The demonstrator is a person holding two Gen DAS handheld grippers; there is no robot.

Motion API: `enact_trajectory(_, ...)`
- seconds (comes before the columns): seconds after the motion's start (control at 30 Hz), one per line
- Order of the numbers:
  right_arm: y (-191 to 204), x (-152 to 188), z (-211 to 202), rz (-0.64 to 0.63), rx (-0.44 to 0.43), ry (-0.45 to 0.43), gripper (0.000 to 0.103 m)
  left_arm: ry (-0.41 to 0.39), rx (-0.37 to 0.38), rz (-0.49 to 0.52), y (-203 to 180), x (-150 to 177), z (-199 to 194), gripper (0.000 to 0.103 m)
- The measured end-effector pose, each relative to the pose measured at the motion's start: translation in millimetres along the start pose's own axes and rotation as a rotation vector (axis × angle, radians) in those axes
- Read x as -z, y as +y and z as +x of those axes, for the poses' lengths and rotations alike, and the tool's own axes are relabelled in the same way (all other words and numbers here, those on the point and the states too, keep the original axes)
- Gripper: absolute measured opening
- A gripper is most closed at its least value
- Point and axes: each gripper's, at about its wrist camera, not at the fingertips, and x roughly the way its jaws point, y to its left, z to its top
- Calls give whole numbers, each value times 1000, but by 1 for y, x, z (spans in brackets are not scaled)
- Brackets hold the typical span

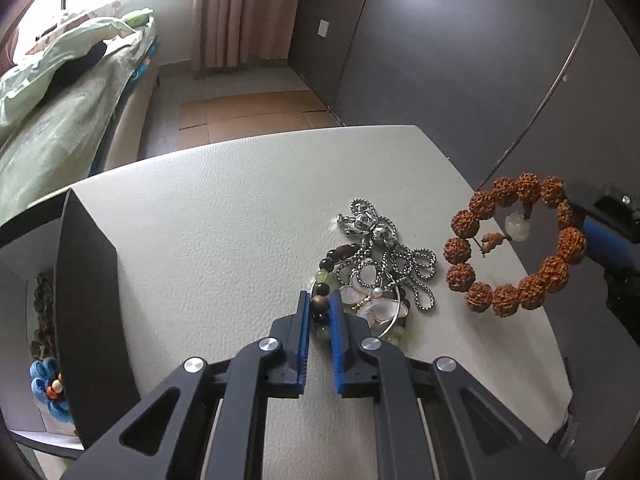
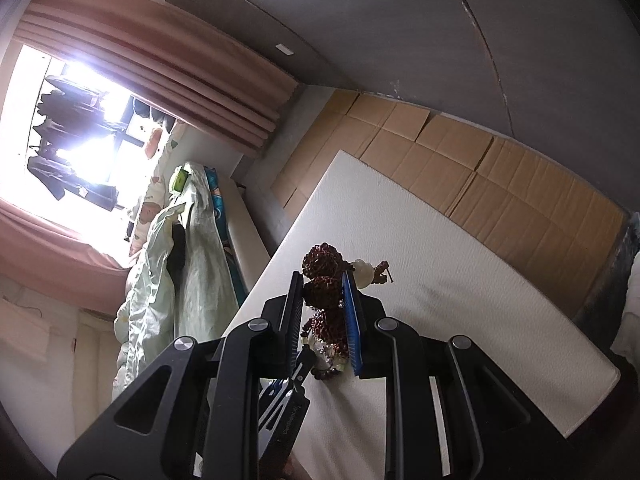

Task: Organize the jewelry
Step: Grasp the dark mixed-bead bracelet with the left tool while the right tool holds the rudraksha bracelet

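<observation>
the right tool [image 2: 322, 295] gripped a brown bead bracelet [image 1: 516, 246] above the table [image 1: 224, 216]; the left tool [image 1: 319, 305] was narrowly parted around a bead in the jewelry pile [image 1: 376, 276].

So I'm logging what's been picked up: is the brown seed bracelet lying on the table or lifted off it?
Lifted. The brown seed bracelet hangs in the air as an open ring, gripped by the right gripper above the white table.
</observation>
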Motion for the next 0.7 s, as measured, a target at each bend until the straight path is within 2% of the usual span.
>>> enact_trajectory(0.33,6,4,2,-27,3,5,20,-41,179,-126,23,-9,-34,7)
enact_trajectory(0.7,9,11,3,-49,2,17,20,-71,280,-187,35,-13,-61,7)
